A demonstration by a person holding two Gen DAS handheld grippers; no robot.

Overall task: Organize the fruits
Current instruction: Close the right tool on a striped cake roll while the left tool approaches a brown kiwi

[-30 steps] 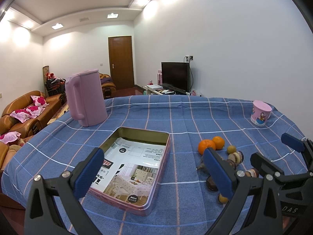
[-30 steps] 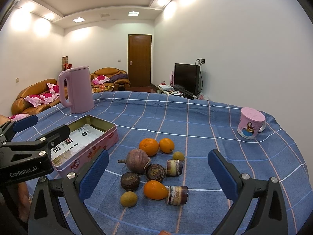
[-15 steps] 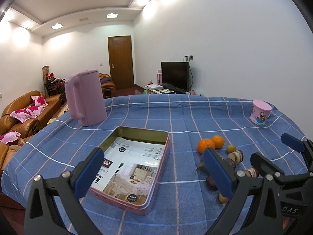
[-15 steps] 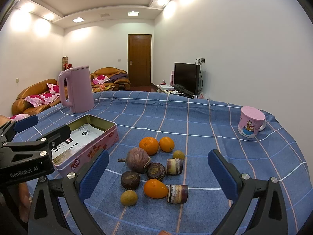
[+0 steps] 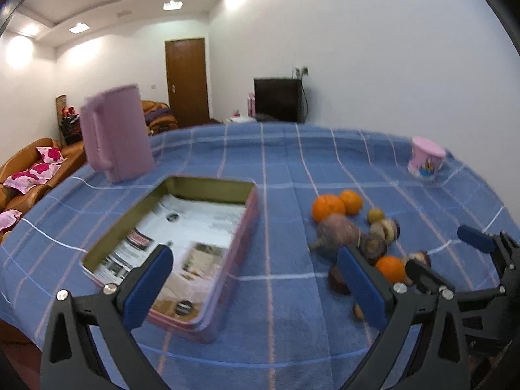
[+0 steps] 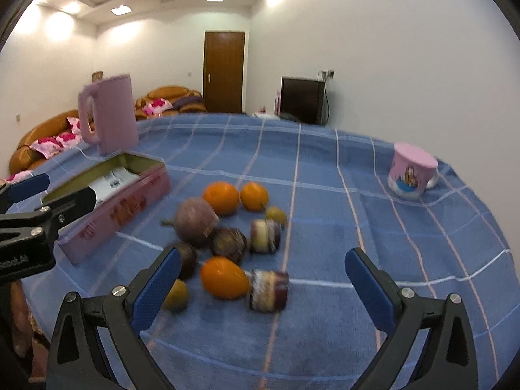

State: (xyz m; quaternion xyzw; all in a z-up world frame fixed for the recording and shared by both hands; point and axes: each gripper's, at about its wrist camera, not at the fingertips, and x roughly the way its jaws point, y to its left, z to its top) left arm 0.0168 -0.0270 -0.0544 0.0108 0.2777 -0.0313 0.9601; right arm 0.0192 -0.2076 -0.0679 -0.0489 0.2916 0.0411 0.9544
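My right gripper [image 6: 256,287] hangs released over the fruit pile [image 6: 227,227] on the blue-clothed surface [image 6: 325,195], jaws wide and empty; my left gripper [image 5: 256,281] gapes too, above the open tin [image 5: 182,227]. The nearest orange [image 6: 224,278] looks light, firm and round (likely to roll), so I'd pinch across its middle.

Pink kettle [image 5: 113,133] and pink mug [image 6: 412,170] stand well apart.
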